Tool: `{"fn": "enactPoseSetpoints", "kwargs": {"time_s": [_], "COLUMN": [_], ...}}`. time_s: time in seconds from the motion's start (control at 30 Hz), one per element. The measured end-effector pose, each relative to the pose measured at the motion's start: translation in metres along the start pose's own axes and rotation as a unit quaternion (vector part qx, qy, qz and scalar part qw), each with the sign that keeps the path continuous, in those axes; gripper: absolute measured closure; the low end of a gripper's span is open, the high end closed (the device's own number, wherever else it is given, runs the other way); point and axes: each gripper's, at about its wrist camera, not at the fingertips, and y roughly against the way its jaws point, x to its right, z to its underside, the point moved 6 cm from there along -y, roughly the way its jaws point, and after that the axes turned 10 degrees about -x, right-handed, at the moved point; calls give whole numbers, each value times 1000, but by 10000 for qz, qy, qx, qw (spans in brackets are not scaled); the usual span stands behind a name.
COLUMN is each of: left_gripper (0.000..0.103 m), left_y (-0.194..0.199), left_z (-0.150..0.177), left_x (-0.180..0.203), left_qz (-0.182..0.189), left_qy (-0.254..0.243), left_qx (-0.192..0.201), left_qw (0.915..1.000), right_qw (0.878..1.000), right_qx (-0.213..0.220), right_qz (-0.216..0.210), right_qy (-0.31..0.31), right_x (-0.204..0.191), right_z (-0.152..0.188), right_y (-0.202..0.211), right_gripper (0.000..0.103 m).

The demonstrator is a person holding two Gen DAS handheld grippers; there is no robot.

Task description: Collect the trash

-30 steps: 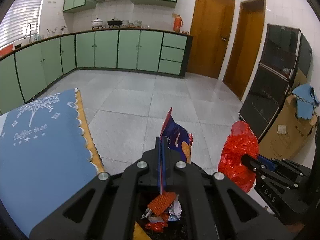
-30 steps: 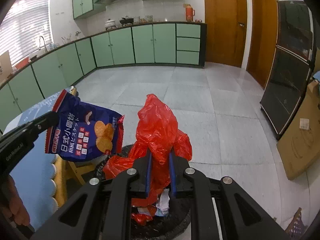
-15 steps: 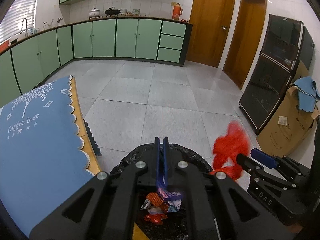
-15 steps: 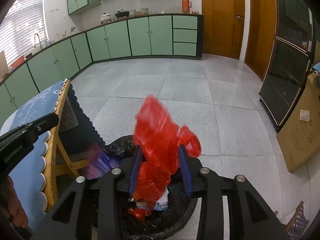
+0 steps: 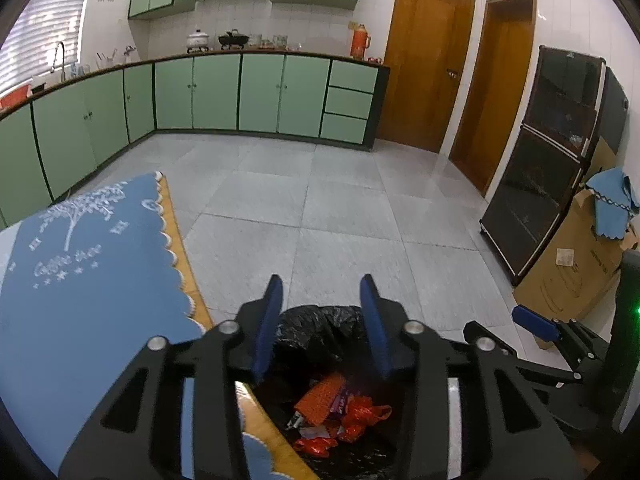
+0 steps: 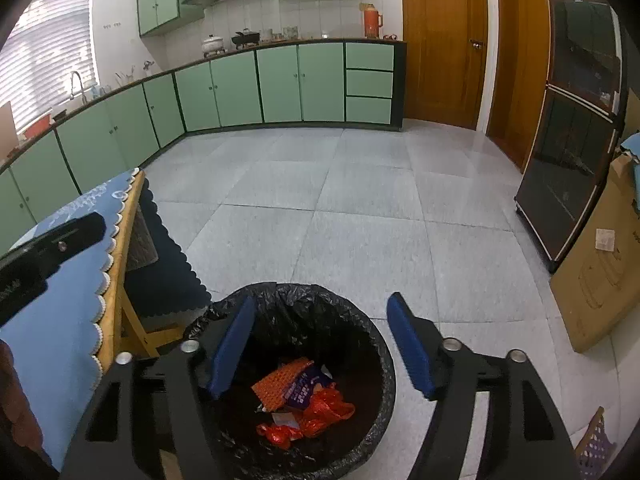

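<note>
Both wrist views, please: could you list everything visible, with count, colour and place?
trash bin: one, black liner, on floor under both grippers
trash: several wrappers, orange, red, purple, inside bin
table: one, wooden, blue cloth, left
base cabinets: one run, green, far wall
thermos: one, orange, on counter
doors: two, brown, back right
glass cabinet: one, dark, right
cardboard box: one, brown, right
left gripper: blue pads, empty, opening
right gripper: blue pads, empty, opening
</note>
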Motion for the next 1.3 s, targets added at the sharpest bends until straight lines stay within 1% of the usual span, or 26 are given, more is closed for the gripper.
{"fn": "enactPoseSetpoints", "kwargs": {"time_s": [0.07, 0.17, 0.2, 0.27, 0.37, 0.57, 0.7, 0.83, 0.93, 1.13, 1.23, 1.3], "left_gripper": [54, 50, 49, 43, 39, 32, 28, 18, 14, 10, 9, 9], "left_y": [9, 25, 32, 43, 64, 101, 123, 143, 159, 195, 213, 224], "left_z": [-2, -4, -5, -5, -5, -3, 2, 9, 15, 33, 43, 48], "left_x": [-3, -10, -12, -17, -26, -40, -46, -51, -57, -63, -64, -66], "left_qz": [-20, -56, -103, -174, -359, -633, -681, -727, -807, -937, -1066, -1130], "left_qy": [13, 64, 82, 98, 130, 239, 305, 350, 390, 464, 459, 481], "left_qx": [64, 157, 196, 257, 344, 480, 549, 550, 570, 572, 613, 642], "left_qw": [10000, 9998, 9997, 9995, 9987, 9966, 9957, 9952, 9943, 9929, 9913, 9904], "right_qw": [10000, 9999, 9999, 9998, 9996, 9983, 9973, 9959, 9951, 9935, 9923, 9912], "right_qx": [31, 103, 128, 155, 219, 312, 354, 381, 363, 412, 502, 550], "right_qz": [-15, -31, -34, -55, -142, -401, -554, -716, -816, -848, -832, -897], "right_qy": [-1, 20, 36, 69, 123, 274, 336, 396, 434, 635, 763, 798], "right_x": [-1, -4, -6, -10, -18, -37, -49, -59, -67, -81, -88, -91], "right_z": [-2, -5, -6, -7, -11, -16, -16, -14, -11, -1, 3, 6], "right_y": [4, 13, 16, 22, 35, 60, 76, 96, 113, 148, 164, 176], "right_gripper": [26, 19, 18, 12, 6, 6, 6, 6, 6, 6, 6, 6]}}
